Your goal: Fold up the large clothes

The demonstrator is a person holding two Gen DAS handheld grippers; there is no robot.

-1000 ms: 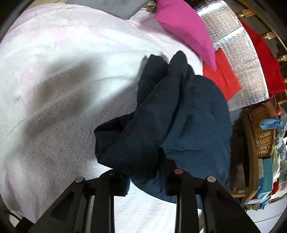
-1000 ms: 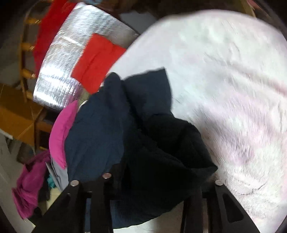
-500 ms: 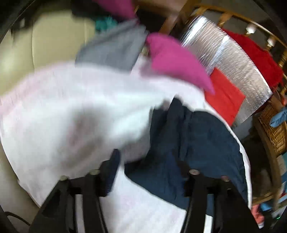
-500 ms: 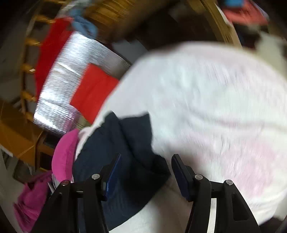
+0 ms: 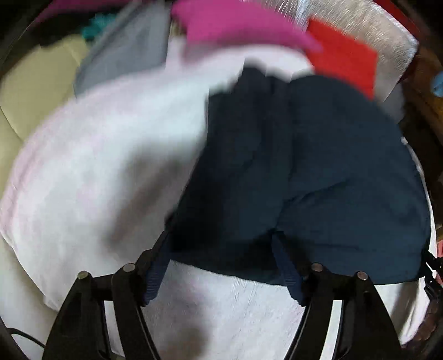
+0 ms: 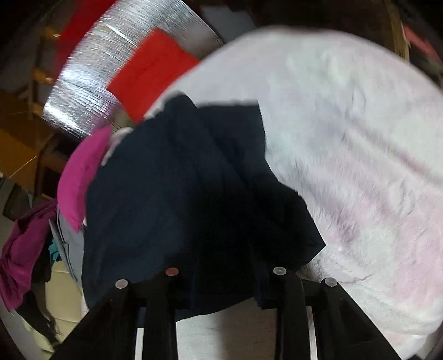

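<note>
I find myself in a lived-in home, most likely a bedroom or sitting room used for sorting laundry. My working surface is a soft, fluffy white-pink blanket (image 6: 360, 144), not a bench or counter. Loose clothes crowd its far edge: a magenta garment (image 5: 238, 25), a grey one (image 5: 133, 49) and a folded red cloth (image 5: 343, 58) resting on a quilted silver mat (image 6: 91, 91). A cream cushioned seat (image 5: 36, 83) shows past the blanket's left edge in my left view. Wooden spindle furniture (image 6: 38, 74) and a purple heap of clothing (image 6: 19, 257) fill the surroundings. The room is dim and cluttered, domestic throughout.
</note>
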